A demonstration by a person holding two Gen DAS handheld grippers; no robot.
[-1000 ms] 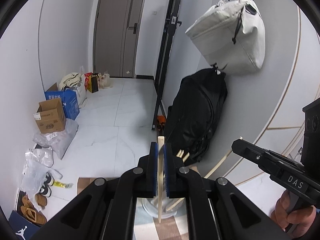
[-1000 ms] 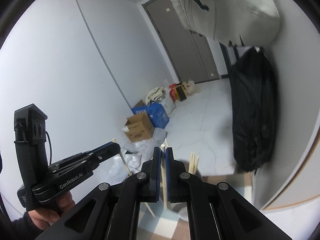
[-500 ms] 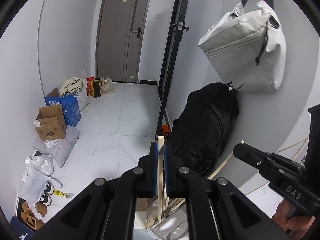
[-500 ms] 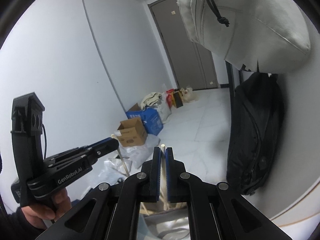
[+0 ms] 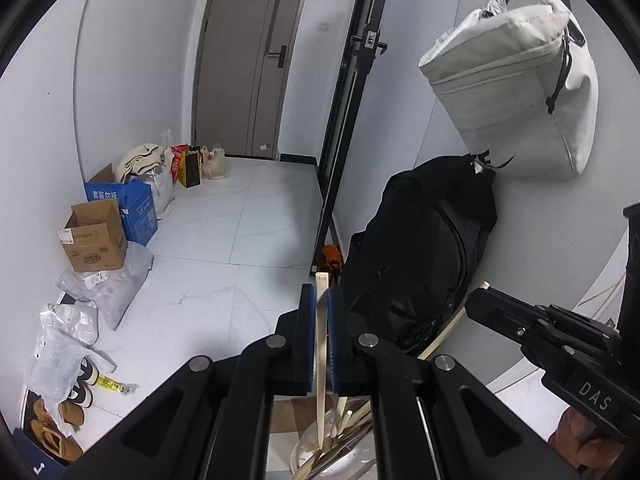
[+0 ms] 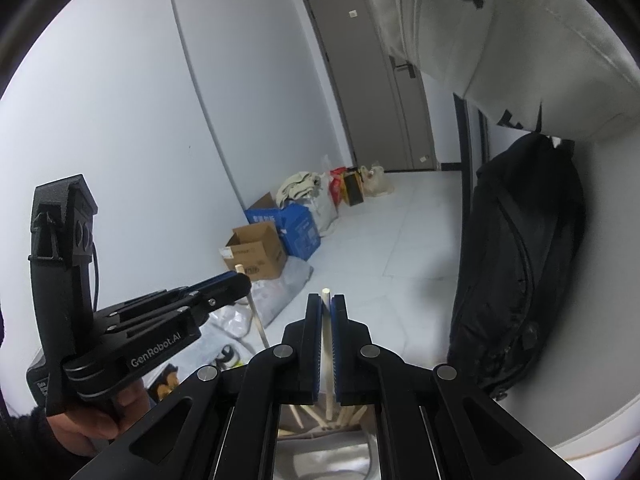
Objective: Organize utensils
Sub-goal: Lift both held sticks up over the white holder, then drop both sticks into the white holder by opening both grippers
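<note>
Two hand-held grippers (image 5: 319, 300) (image 6: 327, 304) — two bags (image 5: 516, 92) (image 5: 420, 248) — two boxes (image 5: 94, 236) (image 5: 128, 204)

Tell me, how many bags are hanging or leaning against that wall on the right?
2. A pale grey fabric bag hangs high on the wall, and a large black backpack sits below it, leaning against the same wall. Others may be hidden outside the view.

Grey door (image 5: 248, 60) stood at twelve o'clock — cardboard box (image 5: 94, 240) and blue box (image 5: 128, 204) at nine; black backpack (image 5: 424, 248) under pale bag (image 5: 516, 92) at two.
</note>
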